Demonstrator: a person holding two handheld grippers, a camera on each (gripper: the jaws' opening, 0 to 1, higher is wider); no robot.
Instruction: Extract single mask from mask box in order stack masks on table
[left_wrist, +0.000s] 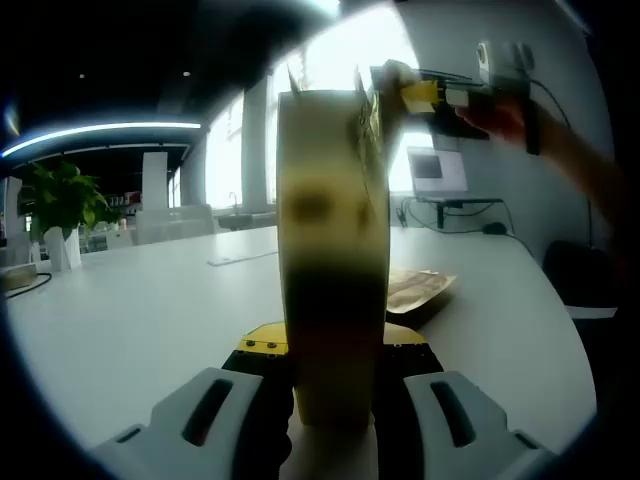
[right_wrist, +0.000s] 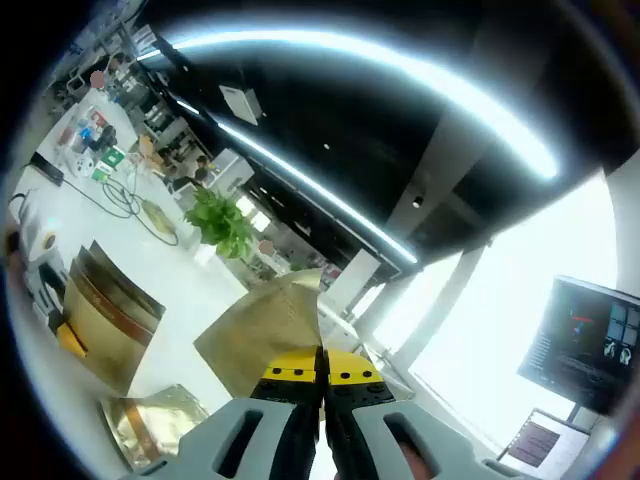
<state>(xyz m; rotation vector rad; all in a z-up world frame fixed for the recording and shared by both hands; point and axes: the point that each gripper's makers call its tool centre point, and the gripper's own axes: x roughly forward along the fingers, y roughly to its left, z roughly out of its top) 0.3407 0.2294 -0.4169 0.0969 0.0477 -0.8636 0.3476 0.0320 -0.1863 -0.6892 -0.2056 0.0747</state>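
A tall golden mask box stands upright on the white table, and my left gripper is shut on its lower part. My right gripper, held by a hand, hovers at the box's top right. In the right gripper view, my right gripper is shut on a gold mask packet, lifted clear of the mask box at lower left. Another gold packet lies flat on the table beside the box, and this packet is also in the right gripper view.
A potted plant stands at the table's far left. A monitor sits behind the box at the far right. Cables and small items lie on the table further off. Bright windows are behind.
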